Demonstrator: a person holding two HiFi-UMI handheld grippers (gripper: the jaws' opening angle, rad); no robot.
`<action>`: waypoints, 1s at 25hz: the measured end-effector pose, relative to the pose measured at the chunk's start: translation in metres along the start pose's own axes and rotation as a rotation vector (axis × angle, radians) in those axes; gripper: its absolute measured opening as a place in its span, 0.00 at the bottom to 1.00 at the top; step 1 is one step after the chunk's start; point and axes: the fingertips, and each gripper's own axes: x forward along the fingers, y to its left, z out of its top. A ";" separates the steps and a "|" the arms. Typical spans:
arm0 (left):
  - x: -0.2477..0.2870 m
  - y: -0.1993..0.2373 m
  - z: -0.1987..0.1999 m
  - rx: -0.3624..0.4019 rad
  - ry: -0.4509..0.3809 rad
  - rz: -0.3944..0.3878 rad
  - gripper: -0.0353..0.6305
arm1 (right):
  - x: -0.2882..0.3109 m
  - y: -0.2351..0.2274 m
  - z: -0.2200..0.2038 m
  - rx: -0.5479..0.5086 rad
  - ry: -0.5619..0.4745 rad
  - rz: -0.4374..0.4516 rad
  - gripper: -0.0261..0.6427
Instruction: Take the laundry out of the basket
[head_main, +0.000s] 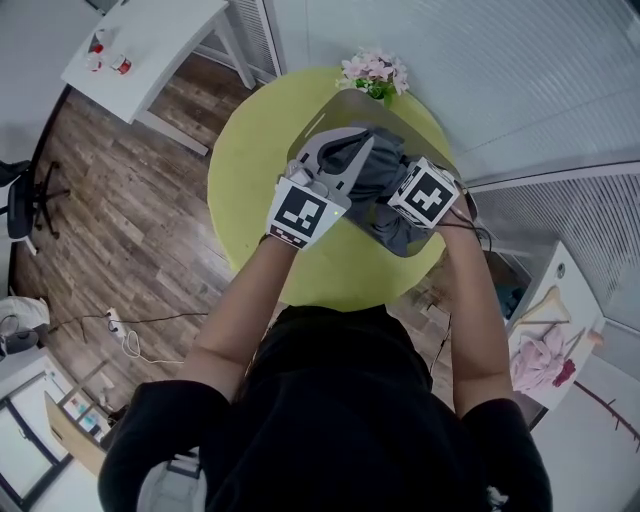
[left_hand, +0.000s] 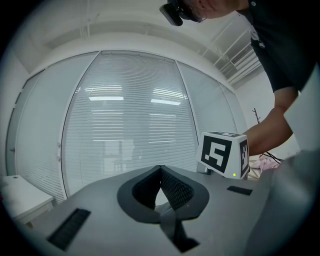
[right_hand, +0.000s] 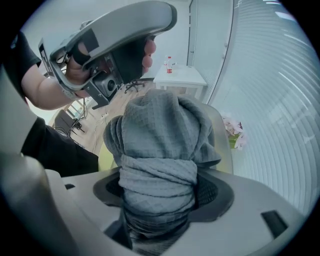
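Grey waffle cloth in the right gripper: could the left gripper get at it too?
Probably yes: the grey waffle cloth is bunched right beside the left gripper, nothing between, though its jaws are shut.

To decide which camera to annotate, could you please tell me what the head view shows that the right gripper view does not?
Only the head view: a pink cloth on a white side surface and the right hand-held gripper's black-and-white marker cube. Only the right gripper view: that hand-held gripper's jaws clamped on the bunched grey waffle-weave cloth. Both: that cloth, the pink flowers, the round yellow-green table and the left hand-held gripper.
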 end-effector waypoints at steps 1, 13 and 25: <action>-0.002 -0.002 0.004 0.003 -0.005 -0.004 0.06 | -0.005 0.003 0.001 0.007 -0.007 -0.003 0.57; -0.044 -0.020 0.049 0.041 -0.047 -0.009 0.06 | -0.055 0.039 0.021 -0.010 -0.046 -0.070 0.57; -0.108 -0.045 0.079 0.079 -0.042 0.146 0.06 | -0.076 0.105 0.038 -0.129 -0.078 -0.023 0.57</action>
